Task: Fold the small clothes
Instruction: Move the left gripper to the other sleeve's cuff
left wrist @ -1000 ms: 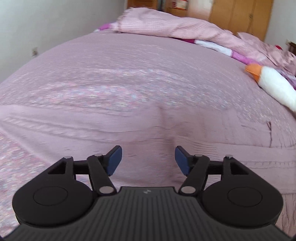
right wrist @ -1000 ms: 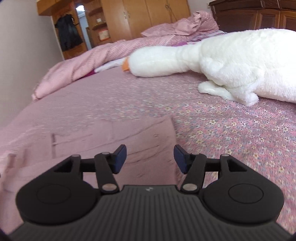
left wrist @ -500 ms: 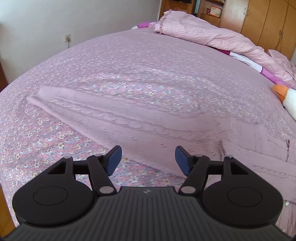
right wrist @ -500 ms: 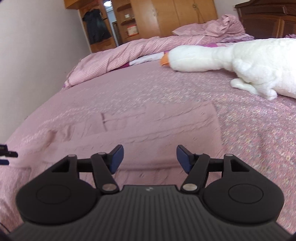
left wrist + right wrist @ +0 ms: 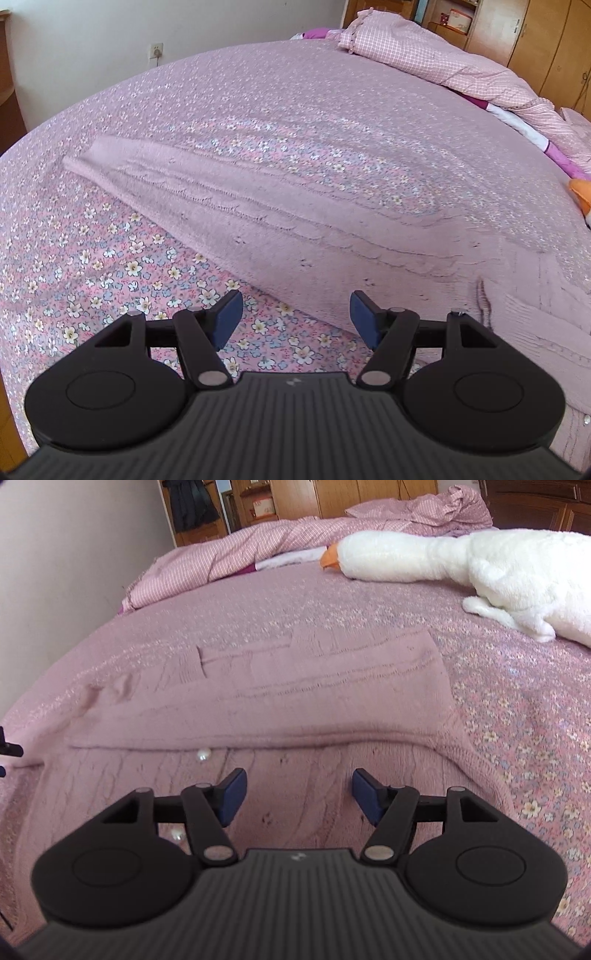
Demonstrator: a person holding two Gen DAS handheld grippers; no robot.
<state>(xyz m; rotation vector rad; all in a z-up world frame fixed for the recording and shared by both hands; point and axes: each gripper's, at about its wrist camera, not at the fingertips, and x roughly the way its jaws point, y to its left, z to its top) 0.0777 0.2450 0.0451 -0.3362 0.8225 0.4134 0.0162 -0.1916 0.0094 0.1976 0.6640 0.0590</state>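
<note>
Knitwear lies flat on the bed (image 5: 258, 110): a pink cardigan (image 5: 295, 716) in a cable knit, spread on a floral sheet of almost the same colour.

In the left wrist view, a sleeve (image 5: 229, 206) stretches away from the cardigan's body at lower right. Its long axis runs diagonally, and the narrow cuff points to the upper left, toward the wall. The left gripper (image 5: 295, 314) hangs above the sheet just beside the sleeve's near edge, fingers spread wide and holding nothing. Open sheet lies all around the sleeve to the left and beyond it. A socket (image 5: 157, 50) sits on the wall past the bed's far edge, and a checked quilt (image 5: 424, 55) is bunched along the upper right.

In the right wrist view, the other sleeve is folded across the cardigan, its long axis running left to right and its cuff end squared off at the right. A pearl button (image 5: 204, 754) shows just below its near edge. The right gripper (image 5: 297, 794) hovers over the cardigan's body, fingers apart and empty. Bare sheet continues to the right, up to a white plush goose (image 5: 480, 554) lying well apart with its orange beak pointing left. No writing is legible.
</note>
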